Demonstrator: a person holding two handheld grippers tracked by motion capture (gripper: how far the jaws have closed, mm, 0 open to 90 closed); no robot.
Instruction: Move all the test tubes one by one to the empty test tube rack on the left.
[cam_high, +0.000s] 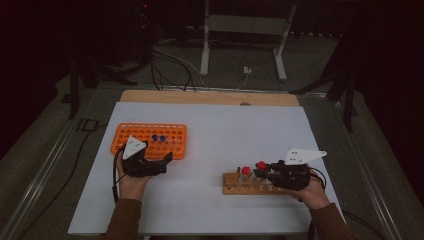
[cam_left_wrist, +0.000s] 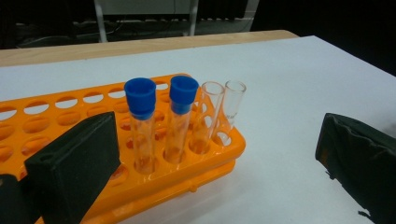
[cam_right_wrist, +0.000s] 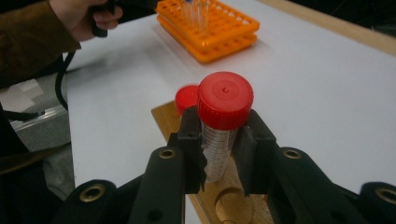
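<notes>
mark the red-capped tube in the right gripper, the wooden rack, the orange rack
red-capped tube (cam_right_wrist: 225, 100), right gripper view, on its cap.
wooden rack (cam_high: 235, 187), high view, on its front left part.
orange rack (cam_left_wrist: 205, 161), left gripper view, on its near side wall.

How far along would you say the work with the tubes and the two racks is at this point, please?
Done, apparently: two blue-capped tubes and two open tubes stand in the orange rack. In hand: the right gripper is shut on a red-capped tube above the wooden rack. Left: another red-capped tube in it. The left gripper is open.
</notes>
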